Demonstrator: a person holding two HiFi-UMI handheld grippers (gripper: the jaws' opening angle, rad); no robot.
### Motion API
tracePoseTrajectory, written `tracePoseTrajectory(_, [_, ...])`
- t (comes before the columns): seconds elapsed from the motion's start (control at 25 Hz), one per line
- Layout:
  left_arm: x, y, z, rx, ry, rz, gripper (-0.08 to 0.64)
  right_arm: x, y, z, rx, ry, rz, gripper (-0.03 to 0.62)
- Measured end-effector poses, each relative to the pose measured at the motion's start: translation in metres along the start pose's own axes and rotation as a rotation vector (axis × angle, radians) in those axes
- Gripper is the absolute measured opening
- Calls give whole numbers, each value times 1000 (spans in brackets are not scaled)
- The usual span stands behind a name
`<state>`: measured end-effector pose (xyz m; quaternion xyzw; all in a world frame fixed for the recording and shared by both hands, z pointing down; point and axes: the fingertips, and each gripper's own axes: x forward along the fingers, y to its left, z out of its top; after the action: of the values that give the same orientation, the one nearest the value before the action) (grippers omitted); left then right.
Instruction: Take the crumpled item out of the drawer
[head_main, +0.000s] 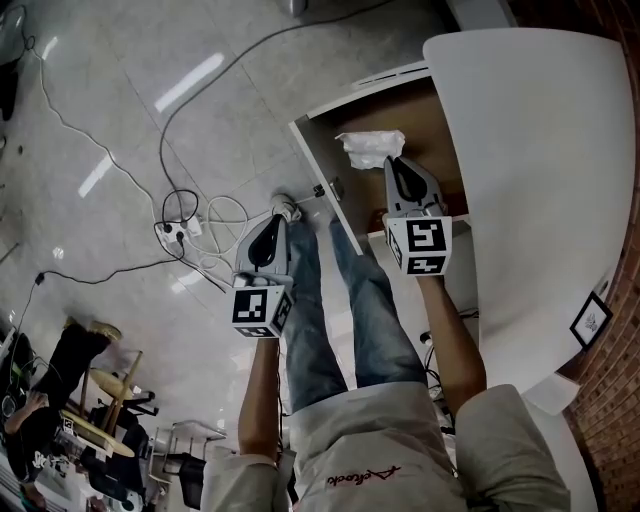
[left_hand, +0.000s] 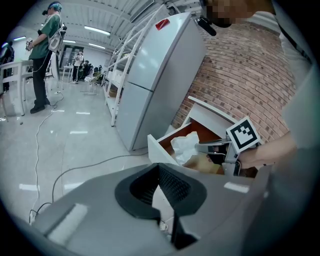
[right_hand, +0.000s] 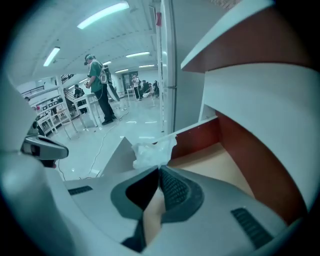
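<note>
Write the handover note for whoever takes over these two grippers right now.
Right gripper: shut on an edge of the white crumpled item, pointing down into the open drawer.
Left gripper: shut, nothing between its jaws, held outside the drawer near its front panel.
Done: the drawer is open and the item is gripped.
Left: the item is not yet clear of the drawer. Lift it up and out, and watch that the thin pinch holds.
</note>
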<state>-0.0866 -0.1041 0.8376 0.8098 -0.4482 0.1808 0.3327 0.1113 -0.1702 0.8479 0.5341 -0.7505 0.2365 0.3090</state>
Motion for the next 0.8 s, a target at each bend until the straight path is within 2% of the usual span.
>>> tracePoseTrajectory(0.28, [2, -1, 3, 12, -8, -2, 9, -27, 11, -2, 5, -74, 4, 20])
tracePoseTrajectory(0.64, [0, 2, 9, 23, -14, 7, 9, -43, 18, -18, 35, -60, 16, 20])
tracePoseTrajectory(0.8, [-5, 3, 27, 17, -42, 19, 9, -45, 20, -1, 32, -72, 21, 20])
